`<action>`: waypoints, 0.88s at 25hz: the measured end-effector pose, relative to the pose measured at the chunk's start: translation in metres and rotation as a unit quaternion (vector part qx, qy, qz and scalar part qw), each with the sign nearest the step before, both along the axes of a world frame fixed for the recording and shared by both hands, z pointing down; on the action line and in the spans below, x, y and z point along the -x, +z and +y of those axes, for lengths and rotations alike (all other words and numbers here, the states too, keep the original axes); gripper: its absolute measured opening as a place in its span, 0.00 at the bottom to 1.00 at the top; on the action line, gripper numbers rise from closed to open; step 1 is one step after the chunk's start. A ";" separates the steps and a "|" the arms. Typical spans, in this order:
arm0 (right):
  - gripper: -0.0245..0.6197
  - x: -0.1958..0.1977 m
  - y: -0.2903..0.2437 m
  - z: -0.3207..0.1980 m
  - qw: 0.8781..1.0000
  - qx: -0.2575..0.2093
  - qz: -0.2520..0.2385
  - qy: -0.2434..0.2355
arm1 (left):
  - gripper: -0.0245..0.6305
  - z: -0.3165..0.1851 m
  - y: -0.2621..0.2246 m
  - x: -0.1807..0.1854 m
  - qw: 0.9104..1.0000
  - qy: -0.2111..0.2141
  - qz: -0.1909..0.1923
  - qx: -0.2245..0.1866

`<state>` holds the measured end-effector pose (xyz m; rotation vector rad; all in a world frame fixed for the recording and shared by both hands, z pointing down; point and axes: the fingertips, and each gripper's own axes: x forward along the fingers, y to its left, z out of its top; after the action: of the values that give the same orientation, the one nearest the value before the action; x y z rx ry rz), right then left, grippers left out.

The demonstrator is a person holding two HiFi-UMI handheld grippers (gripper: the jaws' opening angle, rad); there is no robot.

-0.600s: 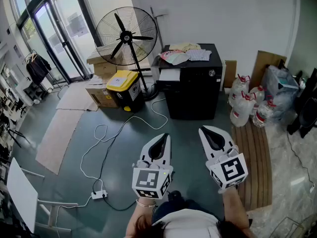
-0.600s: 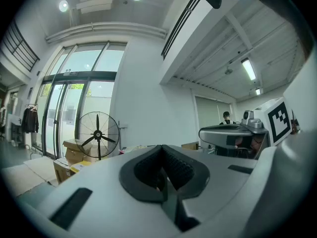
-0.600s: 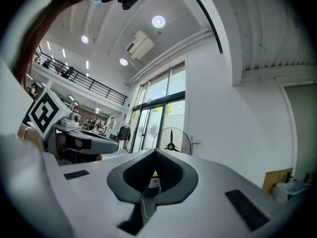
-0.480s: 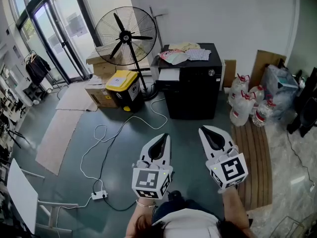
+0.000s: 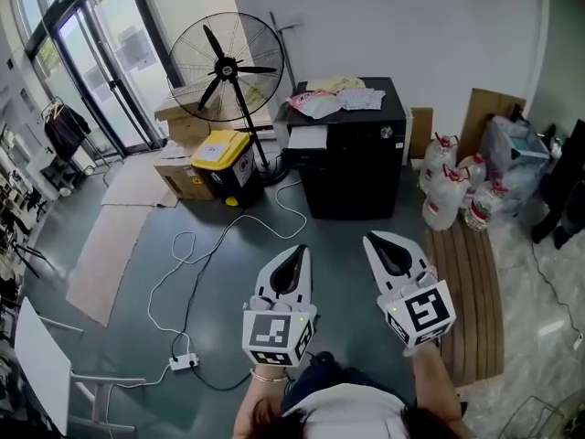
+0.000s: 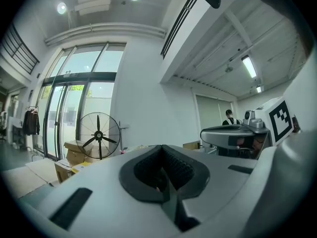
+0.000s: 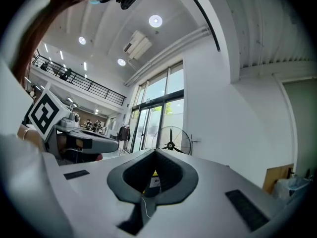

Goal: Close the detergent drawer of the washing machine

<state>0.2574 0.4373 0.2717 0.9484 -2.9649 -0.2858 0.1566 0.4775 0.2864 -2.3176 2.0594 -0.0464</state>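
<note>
Head view: black washing machine (image 5: 352, 154) at wall, well ahead of left gripper (image 5: 294, 262) and right gripper (image 5: 384, 248). White detergent drawer (image 5: 308, 139) sticks out at top left, contents unreadable.
Left gripper view: jaws pressed together, nothing between.
Right gripper view: jaws together, empty; drawer not discernible.

Black washing machine (image 5: 356, 167) against wall; its white detergent drawer (image 5: 308, 139) juts out.
</note>
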 end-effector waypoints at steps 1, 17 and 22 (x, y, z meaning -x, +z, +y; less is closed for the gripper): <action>0.08 0.000 0.000 -0.001 1.000 -0.001 0.000 -0.003 | 0.06 -0.001 0.001 -0.001 1.000 0.000 0.000 0.001; 0.08 0.037 0.022 -0.083 0.999 0.031 0.000 0.021 | 0.06 -0.092 0.016 0.030 0.999 0.038 0.006 0.015; 0.08 0.064 0.029 -0.126 0.999 0.042 0.001 0.033 | 0.06 -0.135 0.019 0.058 0.999 0.047 0.009 0.015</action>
<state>0.1934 0.3116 0.3010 1.0329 -2.9105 -0.1590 0.0983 0.3429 0.3057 -2.4378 1.9678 -0.0535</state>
